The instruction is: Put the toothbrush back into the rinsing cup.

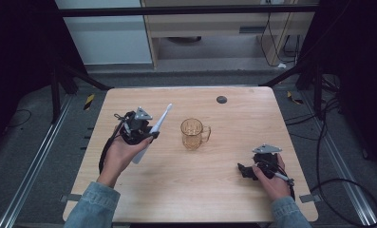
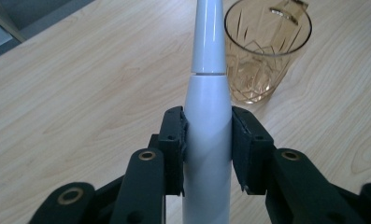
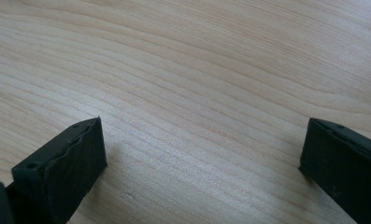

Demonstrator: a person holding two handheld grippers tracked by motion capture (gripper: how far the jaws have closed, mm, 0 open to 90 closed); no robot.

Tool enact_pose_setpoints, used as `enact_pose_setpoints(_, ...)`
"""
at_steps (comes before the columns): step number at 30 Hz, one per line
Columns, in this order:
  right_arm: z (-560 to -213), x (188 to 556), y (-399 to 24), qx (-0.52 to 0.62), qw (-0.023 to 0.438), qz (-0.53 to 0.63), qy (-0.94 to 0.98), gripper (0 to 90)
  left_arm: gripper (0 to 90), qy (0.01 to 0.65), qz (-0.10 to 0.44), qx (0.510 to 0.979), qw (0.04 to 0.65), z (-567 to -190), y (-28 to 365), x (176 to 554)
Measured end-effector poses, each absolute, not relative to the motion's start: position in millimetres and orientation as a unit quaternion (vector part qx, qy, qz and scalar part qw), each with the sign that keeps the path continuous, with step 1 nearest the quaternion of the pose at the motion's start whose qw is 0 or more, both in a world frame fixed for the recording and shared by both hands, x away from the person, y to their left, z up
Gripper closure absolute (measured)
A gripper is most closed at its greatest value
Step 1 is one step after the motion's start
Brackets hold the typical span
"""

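- The table (image 1: 191,190) is the biggest thing in front of you: a light wooden top, with a small dark round disc (image 1: 221,99) near its far edge.
- Your left gripper (image 1: 146,135) sits over the left half of the table, raised off the wood in your left hand (image 1: 121,154). Its fingers (image 2: 173,140) are clamped on the thick white body of an electric toothbrush (image 1: 154,129), one pad pressed to each side, as the left gripper view shows; they stand only as wide as that handle.
- Your right gripper (image 1: 243,170) is low at the right front of the table in your right hand (image 1: 274,178). Its fingers (image 3: 66,163) are spread wide, with bare wood between them and nothing held.
- The toothbrush slants through the left fingers, its thin neck pointing up and away toward the far side of the table and its butt end below the hand.
- An amber glass mug (image 1: 193,134) stands upright near the middle of the table, handle to the right, just beside the toothbrush's neck and apart from it.
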State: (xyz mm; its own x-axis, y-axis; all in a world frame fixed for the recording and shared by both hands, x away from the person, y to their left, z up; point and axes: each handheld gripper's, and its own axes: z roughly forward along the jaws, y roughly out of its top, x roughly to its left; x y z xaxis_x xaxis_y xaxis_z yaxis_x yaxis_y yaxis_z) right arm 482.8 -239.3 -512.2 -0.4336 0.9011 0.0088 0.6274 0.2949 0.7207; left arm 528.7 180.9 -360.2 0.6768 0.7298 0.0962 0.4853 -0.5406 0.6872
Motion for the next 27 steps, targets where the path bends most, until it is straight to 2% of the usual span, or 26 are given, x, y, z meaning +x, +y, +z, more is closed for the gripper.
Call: enact_pose_setpoints(27,-512,483,-239,0.491,0.205,0.333,0.778,0.4,66.9,0.349,0.199,0.841,0.361,-340,157,547)
